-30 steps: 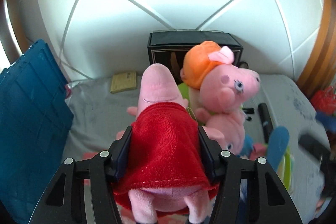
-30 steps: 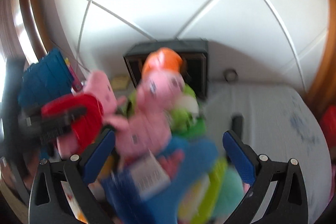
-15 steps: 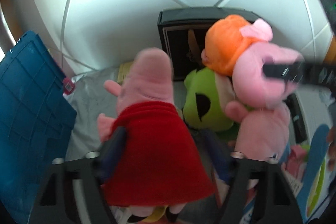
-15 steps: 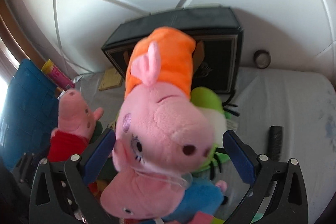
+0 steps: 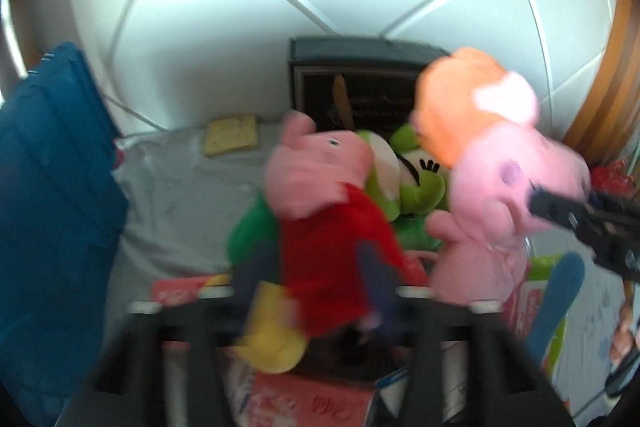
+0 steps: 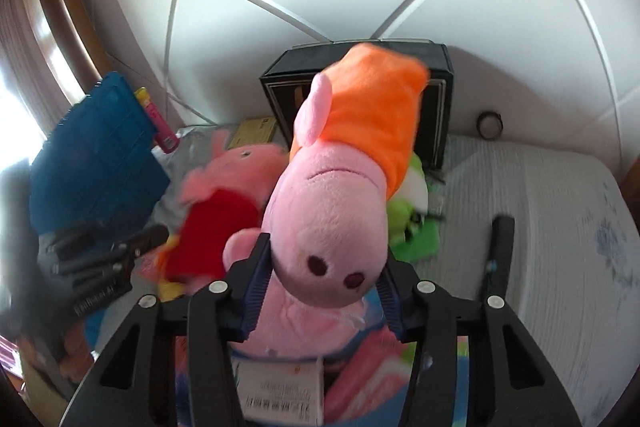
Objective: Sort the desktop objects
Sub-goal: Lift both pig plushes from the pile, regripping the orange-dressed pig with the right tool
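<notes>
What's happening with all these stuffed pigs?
A person with two hand-held grippers is sorting toys on a grey cloth. The right gripper has just closed on the pig in the orange dress. The left gripper has just been opening around the pig in the red dress, apparently letting go.

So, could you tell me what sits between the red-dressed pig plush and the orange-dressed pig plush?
A green frog plush sits between the red-dressed pig plush and the orange-dressed pig plush, in the left wrist view.

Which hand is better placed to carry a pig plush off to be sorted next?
Right, probably: the right gripper pinches the orange-dressed pig, while the left gripper, its jaws just opening, has let go of the red-dressed pig.
</notes>
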